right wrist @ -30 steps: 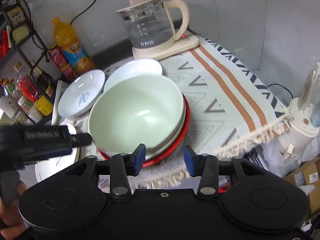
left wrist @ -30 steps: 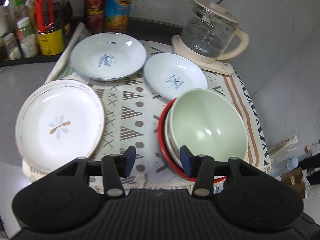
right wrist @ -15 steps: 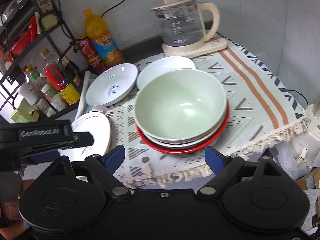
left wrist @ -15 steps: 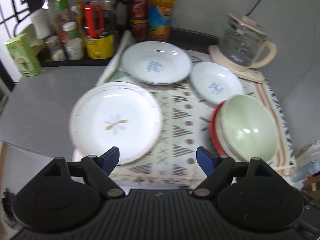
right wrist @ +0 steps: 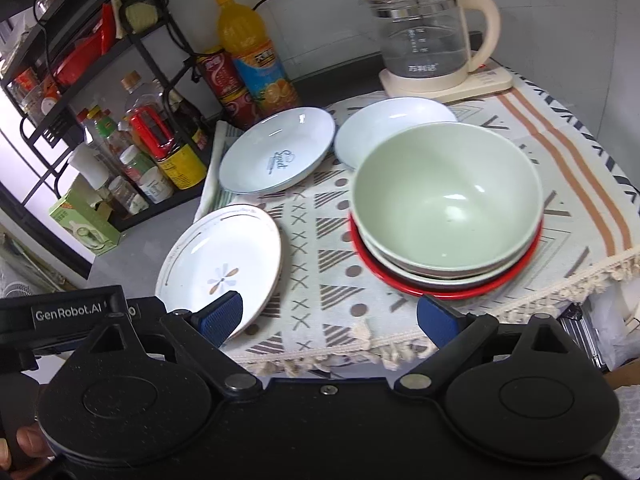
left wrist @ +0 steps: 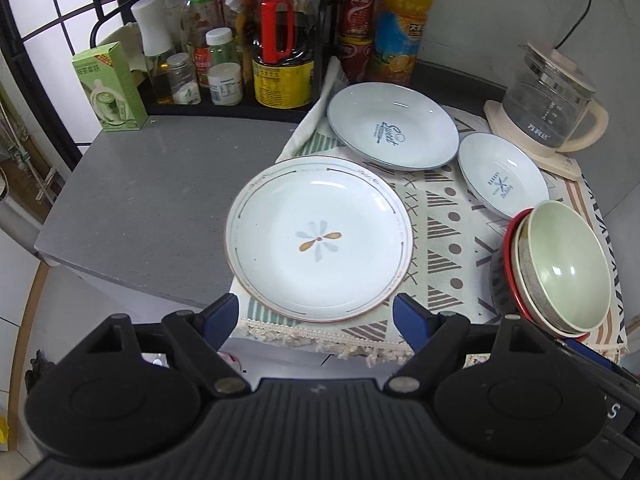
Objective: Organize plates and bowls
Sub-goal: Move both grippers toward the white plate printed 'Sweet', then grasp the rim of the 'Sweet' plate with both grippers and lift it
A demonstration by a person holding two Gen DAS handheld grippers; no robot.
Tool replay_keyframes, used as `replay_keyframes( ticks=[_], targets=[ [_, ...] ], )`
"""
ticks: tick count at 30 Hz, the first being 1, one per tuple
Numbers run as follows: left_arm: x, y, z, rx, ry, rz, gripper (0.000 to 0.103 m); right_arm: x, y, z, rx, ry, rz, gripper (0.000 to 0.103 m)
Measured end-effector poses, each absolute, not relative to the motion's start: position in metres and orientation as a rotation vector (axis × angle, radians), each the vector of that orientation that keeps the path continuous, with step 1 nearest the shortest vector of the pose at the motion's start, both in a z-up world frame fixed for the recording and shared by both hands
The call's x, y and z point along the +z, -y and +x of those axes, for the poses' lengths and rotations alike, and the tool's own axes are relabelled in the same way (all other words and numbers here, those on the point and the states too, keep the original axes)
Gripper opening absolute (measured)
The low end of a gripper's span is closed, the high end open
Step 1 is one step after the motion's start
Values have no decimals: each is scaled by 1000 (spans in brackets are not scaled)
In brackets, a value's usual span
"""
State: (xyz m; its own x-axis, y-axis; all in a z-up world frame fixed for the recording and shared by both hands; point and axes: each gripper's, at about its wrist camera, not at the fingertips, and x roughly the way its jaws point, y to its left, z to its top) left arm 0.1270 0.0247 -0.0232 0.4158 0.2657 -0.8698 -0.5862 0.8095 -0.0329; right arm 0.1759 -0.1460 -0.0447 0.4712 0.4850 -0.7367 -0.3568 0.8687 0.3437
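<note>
A white flower plate [left wrist: 320, 236] [right wrist: 220, 264] lies at the cloth's front left. A pale blue "Sweet" plate [left wrist: 392, 126] [right wrist: 276, 156] and a smaller pale blue plate [left wrist: 502, 180] [right wrist: 384, 124] lie behind it. A green bowl [left wrist: 568, 272] [right wrist: 444, 196] sits stacked on a white bowl and a red plate [right wrist: 440, 284] at the right. My left gripper [left wrist: 320, 320] is open and empty, just in front of the flower plate. My right gripper [right wrist: 328, 316] is open and empty, in front of the cloth's fringe, between the flower plate and the bowl stack.
A patterned cloth [left wrist: 440, 240] covers the grey counter [left wrist: 160, 200]. A glass kettle [left wrist: 552, 108] [right wrist: 428, 36] stands at the back right. Bottles, jars and a green box [left wrist: 108, 88] crowd the back left. The left gripper's body [right wrist: 72, 312] shows at the right wrist view's left edge.
Both grippers have opened wide and pulled back and up from the bowl stack. The left one has swung left and now faces the flower plate.
</note>
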Motion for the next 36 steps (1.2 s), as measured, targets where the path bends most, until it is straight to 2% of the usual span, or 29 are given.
replay_keyframes(
  ticks=[16, 32, 36],
  targets=[
    [-42, -95, 167, 501, -1009, -418, 83, -45, 88, 200, 534, -952, 103, 96],
    [-72, -156, 272, 255, -1014, -387, 82, -68, 31, 272, 351, -943, 177, 79],
    [-77, -165, 297, 241, -1026, -369, 82, -78, 24, 286, 299, -958, 224, 80]
  ],
)
